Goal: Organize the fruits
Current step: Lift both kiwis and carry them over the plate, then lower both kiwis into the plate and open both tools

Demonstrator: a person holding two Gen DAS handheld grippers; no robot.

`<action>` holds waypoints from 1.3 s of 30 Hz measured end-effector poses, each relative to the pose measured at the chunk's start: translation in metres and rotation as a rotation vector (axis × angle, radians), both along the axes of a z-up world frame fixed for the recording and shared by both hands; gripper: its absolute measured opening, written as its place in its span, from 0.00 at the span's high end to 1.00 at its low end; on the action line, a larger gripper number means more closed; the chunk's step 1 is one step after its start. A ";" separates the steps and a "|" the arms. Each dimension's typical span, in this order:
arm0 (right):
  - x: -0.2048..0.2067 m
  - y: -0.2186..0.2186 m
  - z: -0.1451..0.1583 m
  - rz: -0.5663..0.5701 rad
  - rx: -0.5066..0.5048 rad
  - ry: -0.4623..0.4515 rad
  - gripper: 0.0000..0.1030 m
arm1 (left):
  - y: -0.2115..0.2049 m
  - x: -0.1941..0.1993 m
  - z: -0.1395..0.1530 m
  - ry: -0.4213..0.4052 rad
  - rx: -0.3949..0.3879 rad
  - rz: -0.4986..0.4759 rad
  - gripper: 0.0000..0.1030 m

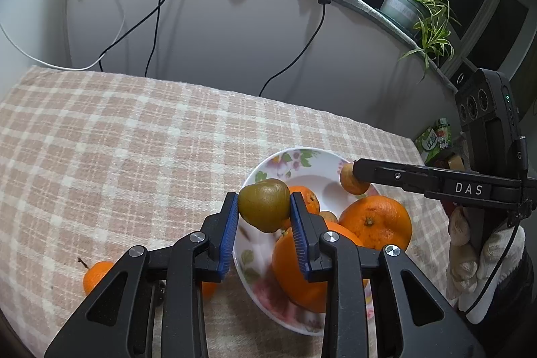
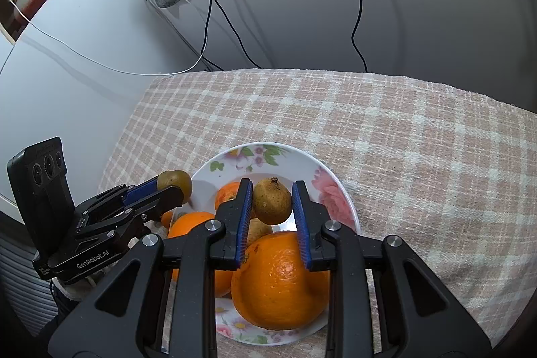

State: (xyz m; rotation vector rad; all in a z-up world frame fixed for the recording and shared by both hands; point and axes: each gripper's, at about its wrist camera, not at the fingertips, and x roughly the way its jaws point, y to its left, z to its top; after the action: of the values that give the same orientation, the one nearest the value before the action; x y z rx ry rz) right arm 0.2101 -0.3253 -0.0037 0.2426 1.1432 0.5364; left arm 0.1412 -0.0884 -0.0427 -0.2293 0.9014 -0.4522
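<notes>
My left gripper [image 1: 264, 207] is shut on a green-brown kiwi [image 1: 264, 204] and holds it above the near-left rim of a floral plate [image 1: 295, 158]. My right gripper [image 2: 272, 202] is shut on a second brown kiwi [image 2: 272, 201] above the plate [image 2: 339, 190]. The plate holds several oranges, among them a large one [image 2: 280, 282] and one [image 1: 376, 220] on its right side. In the right wrist view the left gripper [image 2: 167, 187] comes in from the left with its kiwi [image 2: 174, 180]. In the left wrist view the right gripper [image 1: 355, 175] holds its kiwi [image 1: 350, 182] over the plate's far side.
A small orange [image 1: 97, 274] lies on the checked tablecloth [image 1: 134, 140] left of the plate, partly hidden by my left gripper. Black cables [image 1: 157, 5] and a white cable hang on the wall behind. A potted plant [image 1: 416, 2] stands on the ledge at right.
</notes>
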 end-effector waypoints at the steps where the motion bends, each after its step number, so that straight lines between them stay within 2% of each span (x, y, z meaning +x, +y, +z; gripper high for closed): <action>1: 0.000 0.000 0.000 0.001 0.000 0.000 0.75 | 0.000 0.000 0.000 0.002 -0.001 0.001 0.72; 9: -0.001 0.001 0.000 0.001 0.000 0.003 0.75 | 0.002 -0.001 0.001 -0.001 0.000 -0.002 0.72; 13: 0.000 0.001 0.000 0.002 -0.002 0.003 0.74 | 0.001 -0.001 0.002 0.000 0.001 -0.007 0.67; 15: 0.000 0.002 0.001 0.002 -0.002 0.002 0.61 | 0.001 -0.001 0.003 -0.006 -0.002 -0.011 0.55; 21: -0.001 0.004 0.008 -0.003 -0.001 -0.029 0.32 | 0.000 -0.003 0.009 -0.023 0.006 -0.019 0.49; 24: -0.001 0.006 0.011 -0.004 -0.004 -0.045 0.25 | 0.002 -0.003 0.010 -0.027 0.006 -0.016 0.47; 27: -0.003 0.010 0.014 0.002 -0.018 -0.056 0.22 | 0.004 -0.003 0.010 -0.026 0.005 -0.010 0.45; 39: -0.006 0.020 0.018 0.015 -0.026 -0.077 0.21 | 0.016 -0.011 0.016 -0.048 0.019 0.014 0.45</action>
State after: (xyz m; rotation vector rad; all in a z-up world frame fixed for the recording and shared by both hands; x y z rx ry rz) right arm 0.2036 -0.3053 0.0146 0.1898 1.0775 0.5395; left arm 0.1305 -0.0725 -0.0268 -0.2067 0.8563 -0.4344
